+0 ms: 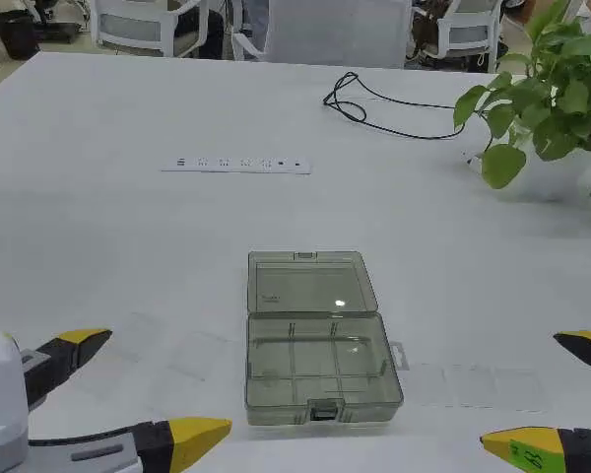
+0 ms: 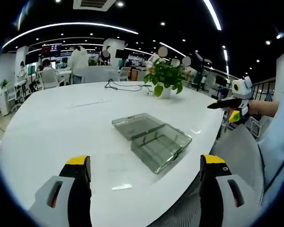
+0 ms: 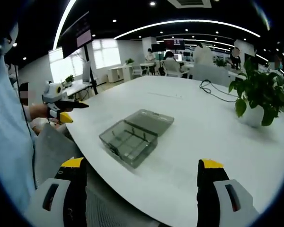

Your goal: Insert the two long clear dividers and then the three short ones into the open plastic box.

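head view: plastic box (image 1: 364, 406) (lid open) btwn left gripper (image 1: 167, 380) & right gripper (image 1: 520, 389); both jaws wide, empty.

Setting was an open-plan office, long white table (image 1: 98, 236) carried a power strip (image 1: 236, 164) and potted plant (image 1: 552, 99), mesh chairs (image 1: 148, 20) stood behind, staffed desks (image 3: 175, 66) lay under curved ceiling lights (image 3: 189, 21).

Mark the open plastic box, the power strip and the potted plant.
open plastic box (image 1: 310, 286), head view, middle of its flipped-back lid.
power strip (image 1: 236, 164), head view, middle of its top face.
potted plant (image 1: 557, 103), head view, on its leaves.
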Motion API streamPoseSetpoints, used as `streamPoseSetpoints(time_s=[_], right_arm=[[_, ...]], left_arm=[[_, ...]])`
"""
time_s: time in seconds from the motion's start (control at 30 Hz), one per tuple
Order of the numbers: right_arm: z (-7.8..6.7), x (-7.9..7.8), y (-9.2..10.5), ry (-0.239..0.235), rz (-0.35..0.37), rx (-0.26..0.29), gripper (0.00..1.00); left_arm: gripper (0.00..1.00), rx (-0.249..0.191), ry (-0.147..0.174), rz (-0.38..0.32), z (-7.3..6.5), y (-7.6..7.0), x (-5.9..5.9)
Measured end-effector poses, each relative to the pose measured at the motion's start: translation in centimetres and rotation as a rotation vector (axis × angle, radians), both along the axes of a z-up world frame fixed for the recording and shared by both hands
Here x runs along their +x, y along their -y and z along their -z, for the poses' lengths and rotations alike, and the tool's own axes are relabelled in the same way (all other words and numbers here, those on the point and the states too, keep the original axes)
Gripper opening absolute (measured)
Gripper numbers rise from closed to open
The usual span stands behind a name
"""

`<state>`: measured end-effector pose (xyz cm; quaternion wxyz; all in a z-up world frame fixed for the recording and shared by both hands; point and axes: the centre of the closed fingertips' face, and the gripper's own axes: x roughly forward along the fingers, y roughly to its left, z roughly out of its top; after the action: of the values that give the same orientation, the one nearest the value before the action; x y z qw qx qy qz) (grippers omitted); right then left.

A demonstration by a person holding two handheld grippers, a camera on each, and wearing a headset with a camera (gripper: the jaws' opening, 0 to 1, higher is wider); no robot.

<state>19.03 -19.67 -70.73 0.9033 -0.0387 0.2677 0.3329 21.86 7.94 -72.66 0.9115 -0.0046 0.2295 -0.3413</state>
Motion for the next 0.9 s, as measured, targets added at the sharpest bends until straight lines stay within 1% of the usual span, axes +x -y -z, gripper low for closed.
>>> streamPoseSetpoints(time_s=[0.13, 0.27, 0.37, 0.47, 0.67, 0.77, 0.9], right_arm=[[0.05, 0.04, -0.14, -0.003, -0.006, -0.001, 0.98], [-0.02, 0.13, -0.19, -0.002, -0.007, 0.002, 0.98], [-0.01, 0.12, -0.17, 0.0, -0.009, -0.001, 0.98], [-0.08, 0.14, -0.13, 0.001, -0.006, 0.002, 0.98], [0.08, 0.09, -0.16, -0.004, -0.01, 0.0, 0.99], [0.09, 0.11, -0.33, -0.002, -0.013, -0.001, 1.0], [0.12, 0.1, -0.57, -0.001, -0.022, -0.004, 1.0]], left_arm=[[0.97, 0.013, 0.002, 0.008, 0.06, -0.02, 0.16], [0.97, 0.009, 0.011, 0.007, -0.3, -0.06, 0.36], [0.97, 0.016, 0.011, 0.007, -0.29, -0.13, 0.42], [0.97, 0.013, 0.011, 0.006, -0.33, -0.16, 0.43], [0.98, 0.01, 0.001, 0.008, -0.22, -0.14, 0.33], [0.99, 0.021, -0.006, 0.015, 0.01, -0.1, 0.22], [0.99, 0.013, -0.009, 0.016, 0.02, 0.0, 0.18]])
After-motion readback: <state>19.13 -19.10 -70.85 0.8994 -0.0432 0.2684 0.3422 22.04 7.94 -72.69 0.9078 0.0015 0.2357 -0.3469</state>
